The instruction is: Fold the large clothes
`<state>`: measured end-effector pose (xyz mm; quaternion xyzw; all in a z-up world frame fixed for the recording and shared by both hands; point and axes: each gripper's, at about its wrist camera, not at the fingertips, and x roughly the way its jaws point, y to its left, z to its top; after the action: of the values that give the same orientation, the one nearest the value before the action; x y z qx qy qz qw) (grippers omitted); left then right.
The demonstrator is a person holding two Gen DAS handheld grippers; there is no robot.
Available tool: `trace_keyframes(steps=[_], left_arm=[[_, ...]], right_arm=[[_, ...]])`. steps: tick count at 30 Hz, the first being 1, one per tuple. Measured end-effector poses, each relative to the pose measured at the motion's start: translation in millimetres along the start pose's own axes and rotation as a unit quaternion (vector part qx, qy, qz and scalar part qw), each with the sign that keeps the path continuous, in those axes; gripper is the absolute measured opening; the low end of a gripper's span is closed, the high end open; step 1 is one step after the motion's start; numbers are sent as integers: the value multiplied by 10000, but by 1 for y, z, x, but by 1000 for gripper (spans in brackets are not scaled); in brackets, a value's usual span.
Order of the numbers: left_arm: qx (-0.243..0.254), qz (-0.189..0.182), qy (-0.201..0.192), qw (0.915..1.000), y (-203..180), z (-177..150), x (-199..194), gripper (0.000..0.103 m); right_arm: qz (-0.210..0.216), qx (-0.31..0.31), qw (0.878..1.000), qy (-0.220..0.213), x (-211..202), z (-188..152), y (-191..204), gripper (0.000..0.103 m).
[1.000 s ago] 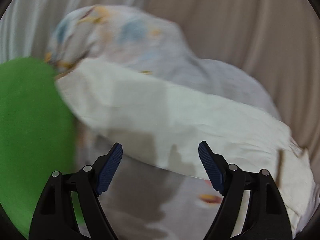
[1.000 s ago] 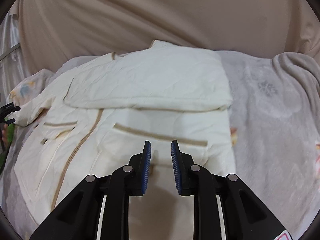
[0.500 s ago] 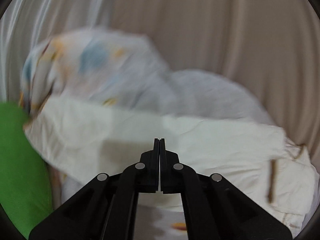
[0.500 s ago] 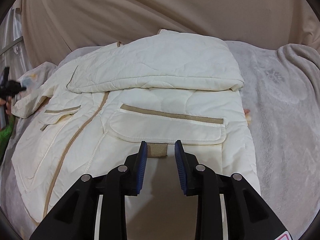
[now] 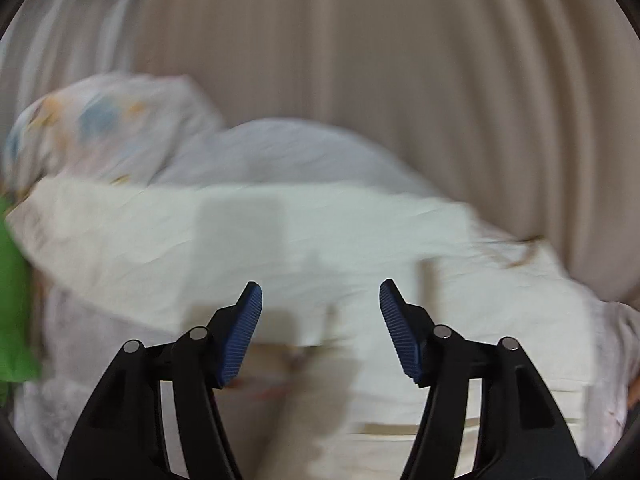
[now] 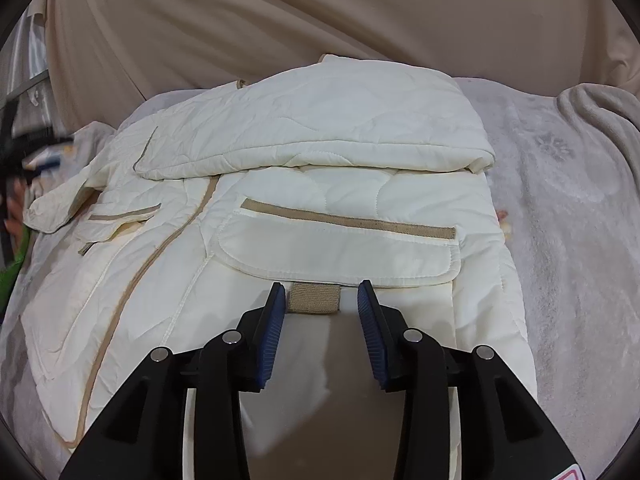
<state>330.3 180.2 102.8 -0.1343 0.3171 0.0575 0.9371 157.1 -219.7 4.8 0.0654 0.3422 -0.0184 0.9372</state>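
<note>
A cream quilted jacket [image 6: 320,200] with tan trim lies front up on a grey blanket [image 6: 568,216]. One sleeve [image 6: 312,128] is folded across its chest; the other sleeve [image 6: 60,204] lies out to the left. My right gripper [image 6: 322,300] is open and empty above the lower hem, its tips either side of a tan tab below the pocket flap [image 6: 340,248]. My left gripper [image 5: 320,300] is open and empty above the jacket [image 5: 280,240], which is blurred in the left wrist view.
Beige curtains [image 6: 280,20] hang behind the bed. A patterned pillow [image 5: 96,128] lies at the far left, with a green object [image 5: 12,300] at the left edge. A folded grey blanket [image 6: 600,120] lies at the right.
My left gripper shut half a second ago and has opened again while moving right over the jacket. My right gripper has opened wider and moved back toward the hem.
</note>
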Motion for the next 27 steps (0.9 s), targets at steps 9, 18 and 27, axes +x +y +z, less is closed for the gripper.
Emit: trace_keyframes(steps=[9,18,27], left_arm=[[-1633,1732,373,9705,172,-1,51,59],[-1231,1241,-22,9846,173,39,61,5],[785,-780,-1352,9846,-76,74,-60,5]], right_arm=[[20,-17,10000,-19,1,-1,2,42],[-40,-77,10000,-6,3,-2,2,44],[-78,-157,9998,4,4,-2,4,48]])
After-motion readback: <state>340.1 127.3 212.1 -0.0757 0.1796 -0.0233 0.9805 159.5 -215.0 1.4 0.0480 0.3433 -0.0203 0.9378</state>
